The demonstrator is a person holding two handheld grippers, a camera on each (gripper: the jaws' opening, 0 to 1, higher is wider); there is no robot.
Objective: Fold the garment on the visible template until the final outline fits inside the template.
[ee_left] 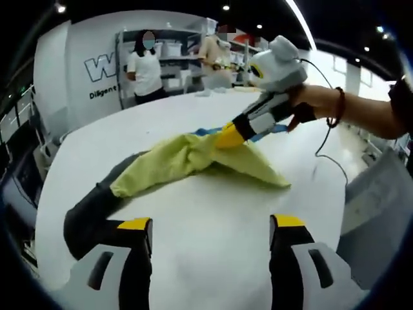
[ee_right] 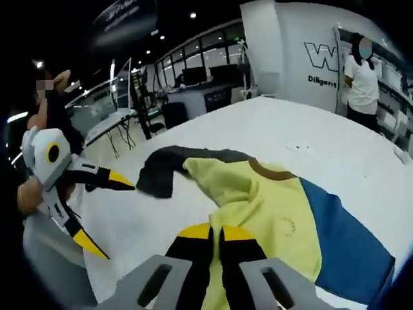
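While the left gripper [ee_left: 211,227] stands with its two yellow-tipped jaws wide apart and nothing between them, the soft yellow garment with a dark sleeve and a blue part [ee_left: 193,158] lies ahead of it on the white table [ee_left: 213,213], well apart from its tips. In the left gripper view the dark sleeve [ee_left: 90,210] reaches back toward the left jaw and ends near it, but does not touch it. Farther ahead, the right gripper [ee_left: 227,137], held by a hand [ee_left: 303,106] with a dark bracelet, comes from the right and has its yellow tip on the crumpled yellow cloth.

In the right gripper view the right gripper [ee_right: 215,234] has its jaws closed almost together, and the yellow cloth [ee_right: 258,213] is pinched between them. From these jaws the garment spreads forward and to the right: first the yellow part, then a brown collar band [ee_right: 271,171], and the blue part [ee_right: 342,239] on the right side. The dark sleeve [ee_right: 168,171] lies ahead and to the left. The left gripper [ee_right: 103,210] shows at the left of this view, open, beside the table edge.

A person in a white shirt [ee_right: 362,81] stands far behind the table near shelves.
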